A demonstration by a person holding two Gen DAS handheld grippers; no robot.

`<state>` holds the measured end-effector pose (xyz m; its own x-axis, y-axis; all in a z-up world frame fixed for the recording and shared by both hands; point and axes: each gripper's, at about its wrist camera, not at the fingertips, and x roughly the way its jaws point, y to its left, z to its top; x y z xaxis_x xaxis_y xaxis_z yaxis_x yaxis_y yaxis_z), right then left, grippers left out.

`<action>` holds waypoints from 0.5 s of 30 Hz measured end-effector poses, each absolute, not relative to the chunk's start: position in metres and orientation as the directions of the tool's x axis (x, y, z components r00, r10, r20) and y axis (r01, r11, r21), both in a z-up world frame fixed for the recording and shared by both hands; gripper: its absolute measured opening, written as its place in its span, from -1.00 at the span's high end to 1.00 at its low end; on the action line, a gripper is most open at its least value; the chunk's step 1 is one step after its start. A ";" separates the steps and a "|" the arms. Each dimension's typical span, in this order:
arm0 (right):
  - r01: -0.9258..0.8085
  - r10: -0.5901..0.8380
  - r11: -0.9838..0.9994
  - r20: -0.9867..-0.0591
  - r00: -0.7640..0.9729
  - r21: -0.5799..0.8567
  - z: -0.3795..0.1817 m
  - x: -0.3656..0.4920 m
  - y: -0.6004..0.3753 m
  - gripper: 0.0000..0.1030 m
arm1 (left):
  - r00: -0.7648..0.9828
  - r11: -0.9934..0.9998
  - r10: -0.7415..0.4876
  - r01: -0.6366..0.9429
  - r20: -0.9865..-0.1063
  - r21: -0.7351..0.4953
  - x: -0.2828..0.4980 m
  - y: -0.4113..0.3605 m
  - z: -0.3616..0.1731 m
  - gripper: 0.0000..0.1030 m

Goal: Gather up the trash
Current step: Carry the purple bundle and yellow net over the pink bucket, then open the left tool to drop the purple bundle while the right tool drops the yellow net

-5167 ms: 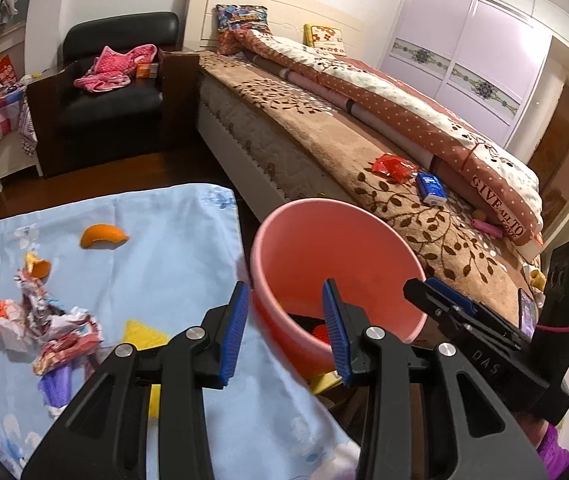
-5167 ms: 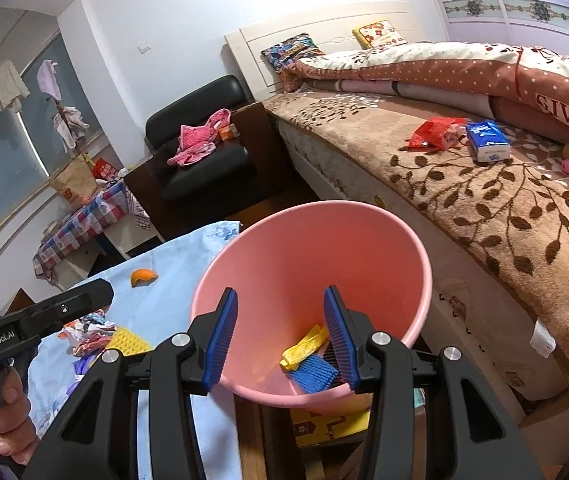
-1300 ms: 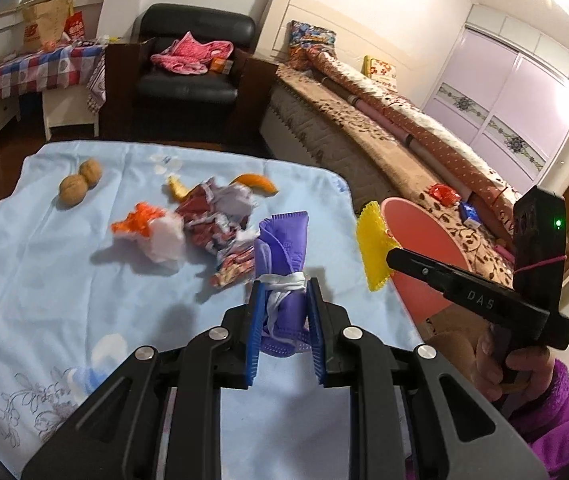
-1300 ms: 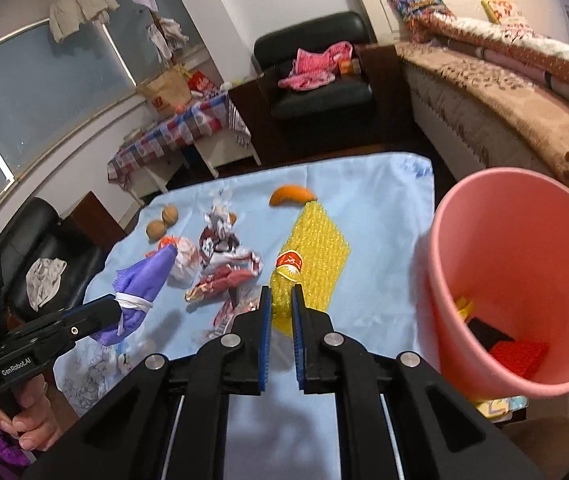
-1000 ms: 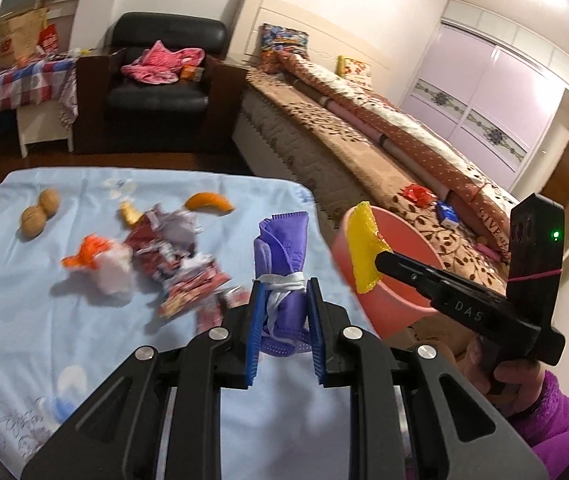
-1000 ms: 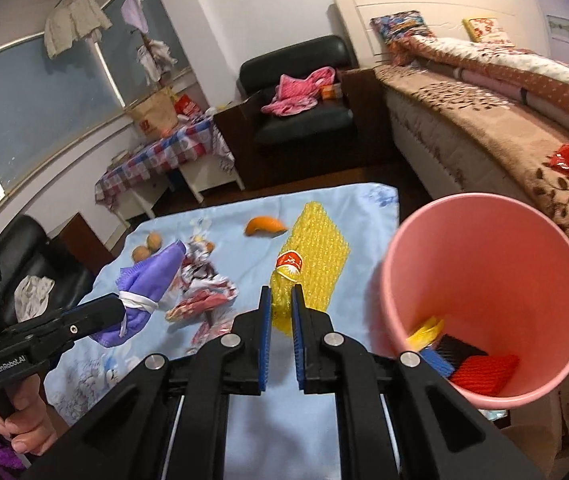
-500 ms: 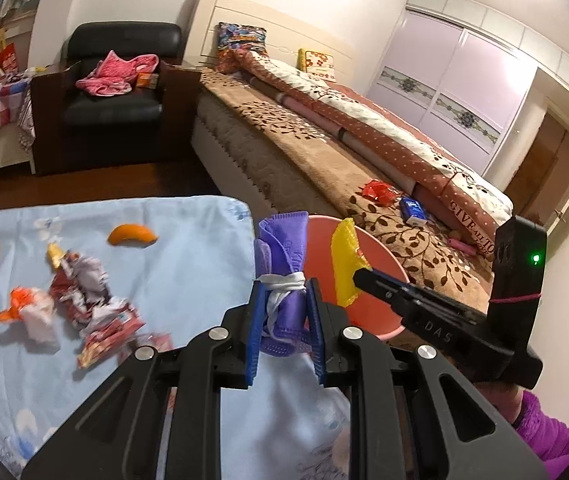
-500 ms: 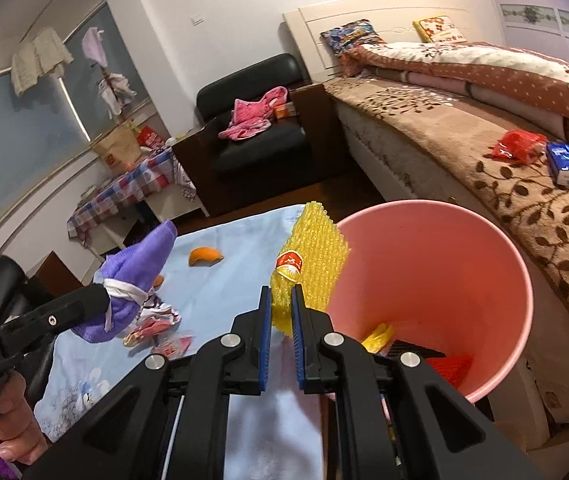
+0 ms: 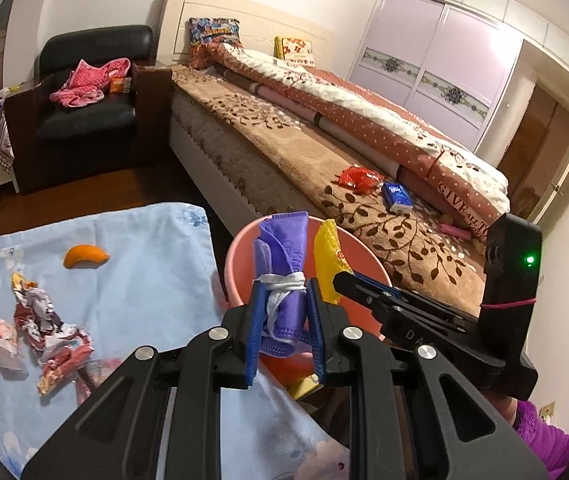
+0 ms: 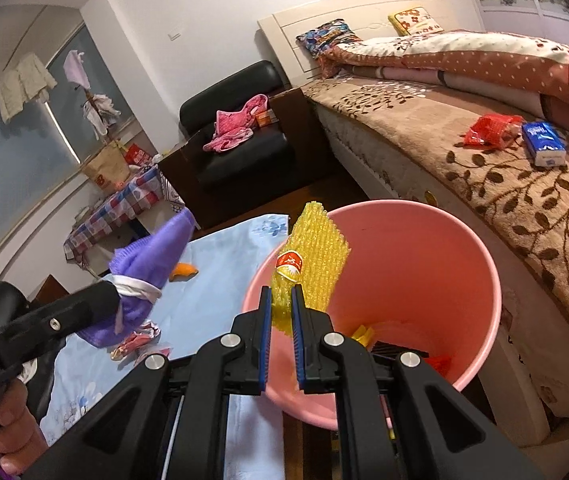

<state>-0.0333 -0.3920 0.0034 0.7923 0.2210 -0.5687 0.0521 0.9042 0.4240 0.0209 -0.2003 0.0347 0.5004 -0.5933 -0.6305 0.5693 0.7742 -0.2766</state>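
1. Left wrist view: a bedroom, with a bed [image 9: 324,148] behind and a blue cloth [image 9: 144,280] over the table in front. The left gripper [image 9: 284,324] is clamped on a rolled purple mask [image 9: 284,252], which it holds upright in front of the pink bucket [image 9: 240,264]. The right gripper [image 9: 338,280] comes in beside it, pinching a yellow net [image 9: 326,256] over the bucket's mouth.
2. Same view: wrappers [image 9: 50,320] and an orange peel [image 9: 85,256] lie on the cloth, not yet collected.
3. Right wrist view: a window wall and a black armchair [image 10: 240,144] lie beyond. The net [image 10: 316,256] sits over the near rim of the bucket [image 10: 480,264]; the mask [image 10: 152,264] looks short of the rim, over the cloth.
4. Risk, as I judge it: the mask, let go here, could fall on the cloth or floor. The net is light and may catch on the rim. The two grippers are close and could knock together.
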 end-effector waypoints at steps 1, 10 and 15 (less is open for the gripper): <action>0.056 0.220 0.903 -0.569 0.793 0.427 0.002 -0.034 -0.394 0.82 | 0.494 0.773 -0.593 0.569 -0.636 -0.279 0.022 -0.204 0.033 0.60; 0.080 0.227 0.887 -0.581 0.782 0.455 -0.013 -0.034 -0.409 0.82 | 0.470 0.784 -0.551 0.574 -0.689 -0.235 0.033 -0.236 0.011 0.60; 0.092 0.225 0.881 -0.583 0.780 0.463 -0.020 -0.033 -0.417 0.82 | 0.453 0.786 -0.541 0.572 -0.708 -0.236 0.036 -0.243 0.001 0.60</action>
